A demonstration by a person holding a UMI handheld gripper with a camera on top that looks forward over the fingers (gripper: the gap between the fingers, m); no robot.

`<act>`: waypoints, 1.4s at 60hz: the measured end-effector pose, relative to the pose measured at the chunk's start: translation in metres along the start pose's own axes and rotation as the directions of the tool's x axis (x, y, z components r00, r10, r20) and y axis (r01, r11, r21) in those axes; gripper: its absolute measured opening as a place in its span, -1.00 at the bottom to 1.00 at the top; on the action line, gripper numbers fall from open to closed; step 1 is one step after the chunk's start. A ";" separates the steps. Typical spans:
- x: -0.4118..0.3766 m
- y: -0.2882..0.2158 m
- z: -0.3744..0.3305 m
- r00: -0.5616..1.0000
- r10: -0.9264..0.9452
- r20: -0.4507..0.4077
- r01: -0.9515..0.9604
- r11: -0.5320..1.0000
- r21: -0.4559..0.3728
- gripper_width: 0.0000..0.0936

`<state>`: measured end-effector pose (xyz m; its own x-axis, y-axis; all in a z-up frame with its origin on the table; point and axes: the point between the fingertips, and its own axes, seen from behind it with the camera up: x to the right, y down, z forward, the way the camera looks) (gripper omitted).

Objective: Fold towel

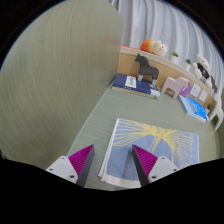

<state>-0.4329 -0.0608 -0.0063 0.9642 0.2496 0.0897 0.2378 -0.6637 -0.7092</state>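
Note:
A pale blue towel (150, 145) with a yellow pattern and white edging lies flat on the green table (70, 90). Its near corner reaches between my two fingers. My gripper (112, 162) is open, with its magenta pads (82, 158) wide apart. The left finger is over bare table just left of the towel's edge, and the right finger is over the towel. Nothing is held.
At the table's far right stand a blue book (135, 85), a dark toy figure (145, 66), a pink box (172, 89), a blue box (194, 108) and a wooden shelf (190, 75) with small toys. White curtains hang behind.

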 end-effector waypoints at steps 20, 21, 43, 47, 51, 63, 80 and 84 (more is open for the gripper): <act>0.025 0.000 0.014 0.992 0.023 -0.121 -0.024 1.000 -0.006 -0.88; 0.025 0.001 0.014 0.993 0.014 -0.119 -0.016 1.000 -0.013 -0.88; 0.147 -0.068 -0.076 0.968 0.122 -0.220 -0.106 0.991 0.083 -0.91; 0.192 -0.065 -0.090 0.953 0.152 -0.261 -0.132 0.987 0.095 -0.90; 0.233 -0.055 -0.093 0.940 0.171 -0.295 -0.147 0.984 0.104 -0.86; 0.306 0.024 -0.068 0.933 0.163 -0.320 -0.172 0.985 0.000 -0.08; 0.340 0.022 -0.146 0.975 0.137 -0.175 -0.119 0.987 0.109 0.55; 0.357 0.014 -0.185 0.978 0.160 -0.135 -0.138 0.978 0.157 0.70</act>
<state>-0.0634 -0.1113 0.1453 0.9967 0.0430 0.0687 0.0809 -0.5729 -0.8156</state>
